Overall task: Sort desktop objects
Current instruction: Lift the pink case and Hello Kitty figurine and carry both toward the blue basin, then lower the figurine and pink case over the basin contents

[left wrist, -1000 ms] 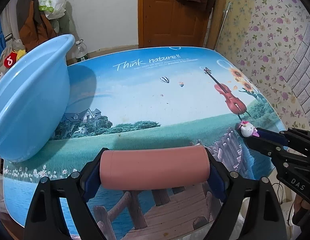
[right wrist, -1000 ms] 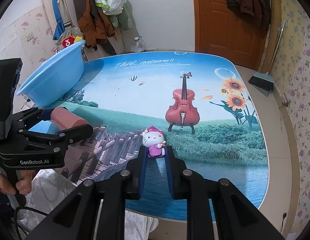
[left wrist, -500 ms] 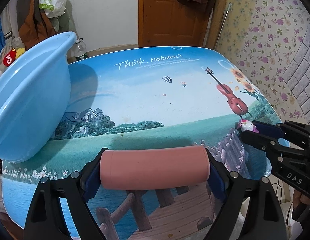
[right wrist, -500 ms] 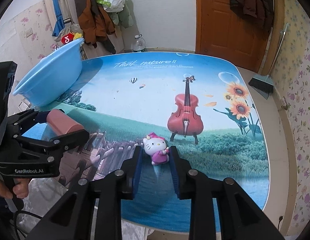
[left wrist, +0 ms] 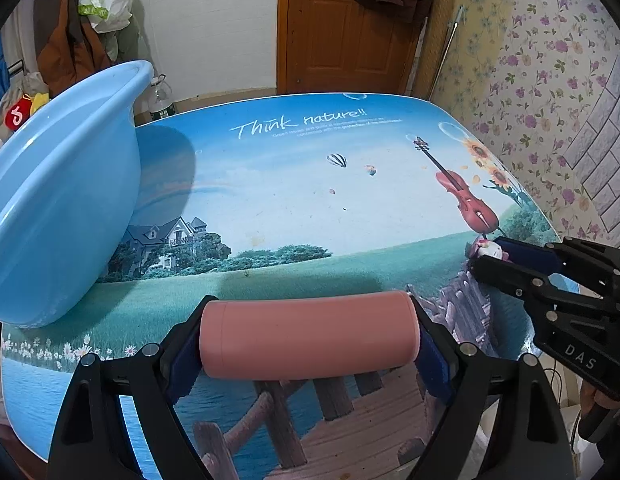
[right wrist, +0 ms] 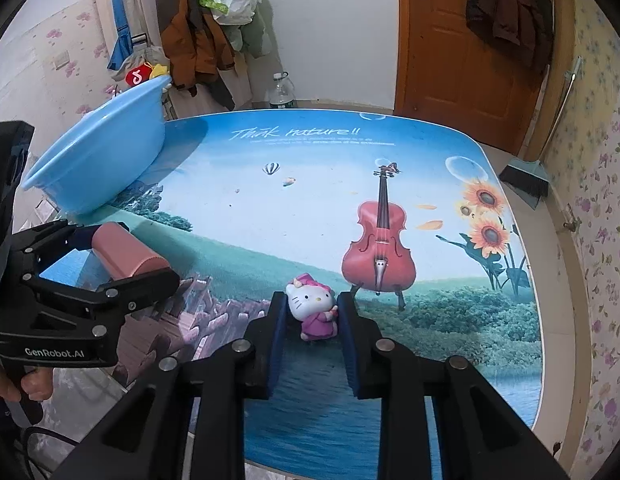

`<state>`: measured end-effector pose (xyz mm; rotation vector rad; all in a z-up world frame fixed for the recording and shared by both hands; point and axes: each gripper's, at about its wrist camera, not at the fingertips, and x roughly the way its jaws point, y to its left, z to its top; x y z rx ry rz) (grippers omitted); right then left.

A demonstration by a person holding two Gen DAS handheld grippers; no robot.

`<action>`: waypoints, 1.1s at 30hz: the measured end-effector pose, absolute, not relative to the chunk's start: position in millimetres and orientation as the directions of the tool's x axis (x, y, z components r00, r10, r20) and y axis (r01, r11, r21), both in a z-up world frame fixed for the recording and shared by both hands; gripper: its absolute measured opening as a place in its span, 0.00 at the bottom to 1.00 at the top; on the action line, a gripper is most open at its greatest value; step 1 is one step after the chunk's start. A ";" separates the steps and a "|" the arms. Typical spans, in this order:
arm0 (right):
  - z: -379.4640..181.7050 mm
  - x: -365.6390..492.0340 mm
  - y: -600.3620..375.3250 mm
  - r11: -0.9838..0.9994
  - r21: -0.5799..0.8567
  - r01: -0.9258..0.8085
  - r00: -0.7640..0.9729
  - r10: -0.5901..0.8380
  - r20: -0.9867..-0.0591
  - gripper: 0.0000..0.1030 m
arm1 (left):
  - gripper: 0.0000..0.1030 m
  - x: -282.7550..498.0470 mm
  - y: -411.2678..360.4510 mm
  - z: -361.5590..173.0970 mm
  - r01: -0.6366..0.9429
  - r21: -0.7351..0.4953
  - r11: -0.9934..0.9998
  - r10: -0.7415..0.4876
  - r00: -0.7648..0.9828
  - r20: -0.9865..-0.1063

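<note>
Since earlier we lift both loads higher | left gripper (left wrist: 310, 336) clamps our pink cylinder (left wrist: 310, 334) lower centre | right gripper (right wrist: 312, 316) pinches our cat figurine (right wrist: 313, 306) | blue basin (left wrist: 57, 208) left

Both feeds I'm watching are bright and evenly lit — soft indoor light from above. The blue basin (left wrist: 57, 216) casts a broad soft shadow onto the table (left wrist: 269, 184); another dim band lies under the pink cylinder (left wrist: 310, 340). Fisheye bending curves the table's edges and the door (right wrist: 462, 40), and black vignetting fills the corners. Focus is sharp centrally — slightly soft at the rims.
</note>
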<state>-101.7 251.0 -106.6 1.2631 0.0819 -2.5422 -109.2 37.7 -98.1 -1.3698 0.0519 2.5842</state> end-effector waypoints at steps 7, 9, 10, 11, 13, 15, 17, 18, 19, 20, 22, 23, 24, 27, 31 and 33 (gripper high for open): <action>-101.3 -96.3 247.0 -0.952 0.086 0.293 -0.577 -0.247 -0.779 0.25 | 0.85 -105.0 38.6 -90.7 -0.214 -0.070 -0.974 0.180 -0.557 -0.811; -98.6 -94.4 248.2 -0.953 0.085 0.290 -0.582 -0.247 -0.775 0.25 | 0.85 -102.9 38.3 -86.3 -0.215 -0.069 -0.974 0.182 -0.566 -0.804; -96.4 -93.5 248.3 -0.954 0.085 0.289 -0.586 -0.246 -0.772 0.25 | 0.85 -102.2 38.3 -84.6 -0.215 -0.069 -0.974 0.182 -0.569 -0.802; -93.9 -92.2 248.4 -0.954 0.083 0.288 -0.590 -0.245 -0.769 0.25 | 0.85 -101.2 38.1 -82.7 -0.215 -0.068 -0.974 0.183 -0.572 -0.800; -89.2 -89.4 248.8 -0.955 0.082 0.287 -0.599 -0.245 -0.763 0.25 | 0.85 -99.0 38.0 -79.0 -0.216 -0.067 -0.974 0.183 -0.580 -0.794; -84.4 -86.9 249.0 -0.955 0.080 0.285 -0.607 -0.245 -0.756 0.25 | 0.85 -96.1 38.3 -74.6 -0.219 -0.066 -0.974 0.185 -0.587 -0.788; -78.5 -84.0 248.9 -0.955 0.079 0.285 -0.616 -0.246 -0.749 0.25 | 0.85 -93.0 38.7 -69.8 -0.224 -0.063 -0.972 0.188 -0.595 -0.781; -75.3 -82.3 248.4 -0.955 0.078 0.286 -0.621 -0.247 -0.744 0.25 | 0.85 -91.1 39.1 -66.8 -0.228 -0.061 -0.972 0.190 -0.600 -0.777; -72.1 -80.8 247.7 -0.955 0.078 0.287 -0.626 -0.249 -0.739 0.25 | 0.85 -89.6 39.4 -64.0 -0.233 -0.059 -0.971 0.192 -0.604 -0.773; -70.0 -79.6 247.6 -0.954 0.077 0.288 -0.629 -0.250 -0.736 0.25 | 0.85 -88.0 39.7 -61.2 -0.236 -0.057 -0.970 0.193 -0.608 -0.770; -64.4 -76.4 244.7 -0.954 0.076 0.291 -0.638 -0.253 -0.727 0.25 | 0.85 -84.5 38.6 -54.3 -0.239 -0.051 -0.970 0.193 -0.621 -0.760; -61.9 -74.8 242.7 -0.953 0.076 0.293 -0.642 -0.255 -0.723 0.25 | 0.85 -82.9 37.2 -50.2 -0.238 -0.048 -0.970 0.192 -0.628 -0.754; -58.2 -72.6 240.8 -0.952 0.076 0.297 -0.647 -0.259 -0.718 0.25 | 0.85 -81.0 34.9 -44.6 -0.234 -0.047 -0.971 0.190 -0.639 -0.745; -48.2 -67.2 234.7 -0.949 0.075 0.305 -0.659 -0.268 -0.703 0.25 | 0.85 -75.7 28.2 -31.9 -0.224 -0.041 -0.974 0.183 -0.663 -0.726; -34.0 -62.7 225.3 -0.944 0.083 0.319 -0.675 -0.288 -0.679 0.25 | 0.85 -66.5 14.6 -16.6 -0.204 -0.026 -0.979 0.163 -0.692 -0.704; -26.4 -60.2 217.2 -0.940 0.084 0.331 -0.684 -0.300 -0.665 0.25 | 0.85 -62.1 5.9 -10.2 -0.189 -0.021 -0.982 0.150 -0.704 -0.694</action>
